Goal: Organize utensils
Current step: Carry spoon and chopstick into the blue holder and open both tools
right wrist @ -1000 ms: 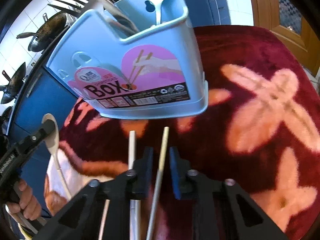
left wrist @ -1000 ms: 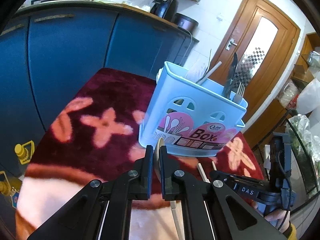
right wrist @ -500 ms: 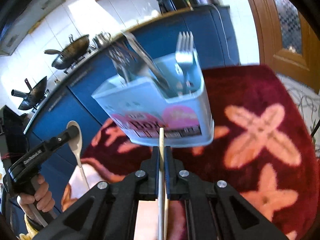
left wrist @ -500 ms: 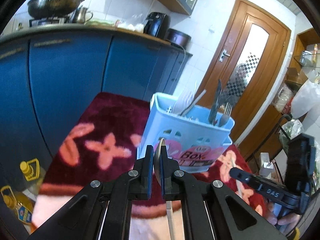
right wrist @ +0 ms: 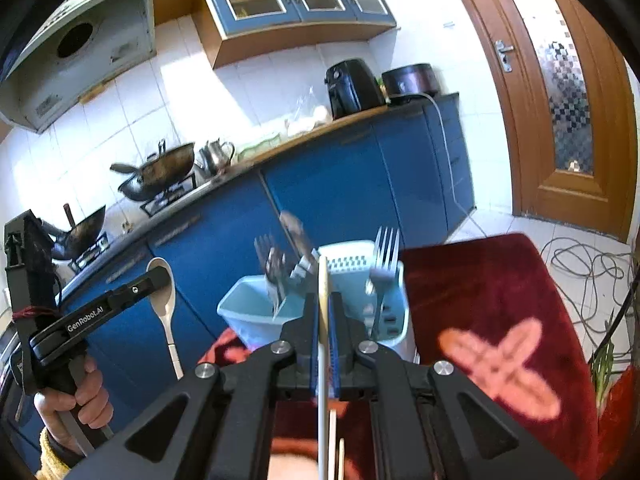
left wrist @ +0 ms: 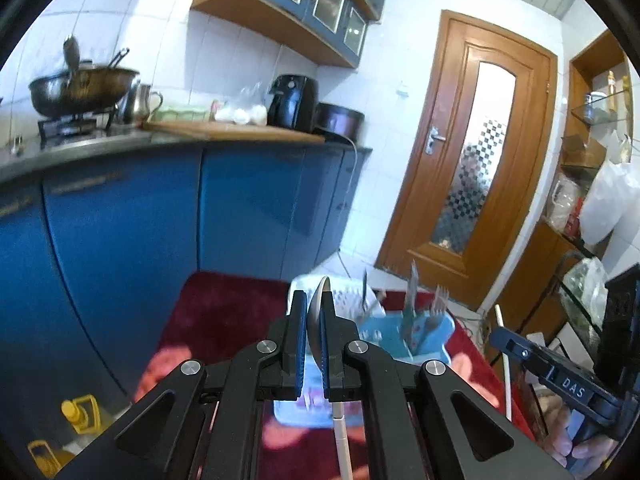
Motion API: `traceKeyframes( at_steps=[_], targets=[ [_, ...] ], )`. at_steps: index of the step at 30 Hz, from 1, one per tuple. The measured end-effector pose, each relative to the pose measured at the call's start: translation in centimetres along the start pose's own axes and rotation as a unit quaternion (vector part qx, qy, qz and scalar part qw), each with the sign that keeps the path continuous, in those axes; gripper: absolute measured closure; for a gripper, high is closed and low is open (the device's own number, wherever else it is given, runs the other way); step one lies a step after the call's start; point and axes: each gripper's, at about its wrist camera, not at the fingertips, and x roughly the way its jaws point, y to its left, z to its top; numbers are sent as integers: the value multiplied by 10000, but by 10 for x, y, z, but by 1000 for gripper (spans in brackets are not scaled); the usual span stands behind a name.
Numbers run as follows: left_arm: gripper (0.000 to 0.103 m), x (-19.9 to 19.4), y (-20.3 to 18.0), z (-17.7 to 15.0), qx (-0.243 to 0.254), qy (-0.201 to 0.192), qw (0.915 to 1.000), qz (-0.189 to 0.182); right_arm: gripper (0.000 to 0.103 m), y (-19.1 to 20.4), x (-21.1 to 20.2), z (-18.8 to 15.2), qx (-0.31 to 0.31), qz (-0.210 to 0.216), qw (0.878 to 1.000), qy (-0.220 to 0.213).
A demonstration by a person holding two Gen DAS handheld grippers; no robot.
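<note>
Both grippers loaded above the blue caddy (right wrist: 256, 320).
Left gripper (left wrist: 312, 344) clamped on white spoon (right wrist: 162, 292); right gripper (right wrist: 325, 344) pinching pale chopstick (right wrist: 322, 300), forks (right wrist: 384, 264) upright in caddy.

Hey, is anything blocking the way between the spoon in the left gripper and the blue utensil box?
Nothing visible. The spoon is held up in the air left of the utensil box, with only open space between them.

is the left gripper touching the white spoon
Touching. In the right wrist view, the left gripper is clamped on the spoon at its bowl, no gap.
</note>
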Motion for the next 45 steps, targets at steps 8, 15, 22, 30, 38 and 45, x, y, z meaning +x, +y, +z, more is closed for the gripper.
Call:
traceKeyframes(
  at_steps=[8,15,22,30,38,45],
  targets=[
    [97,10,-2,50,170,-401,9990,22,97,-3,15,28,-88,-86,9995,-301],
    [97,37,-2,82,171,-585,9981,62,97,-9,41,46,-133,-98,9990,-427],
    [97,76,-11,72,559,-616,9963,234,97,-14,57,64,-168,-210,9957,-885],
    [97,100,-9,48,675,-532,9960,224,97,-13,80,75,-329,-403,9899,-1322],
    [97,103,-8,31,708,-461,9963,134,97,-12,96,67,-610,-653,9833,-1584],
    [97,108,-9,16,737,-354,9966,37,97,-7,98,51,-935,-748,9797,-1610]
  ],
)
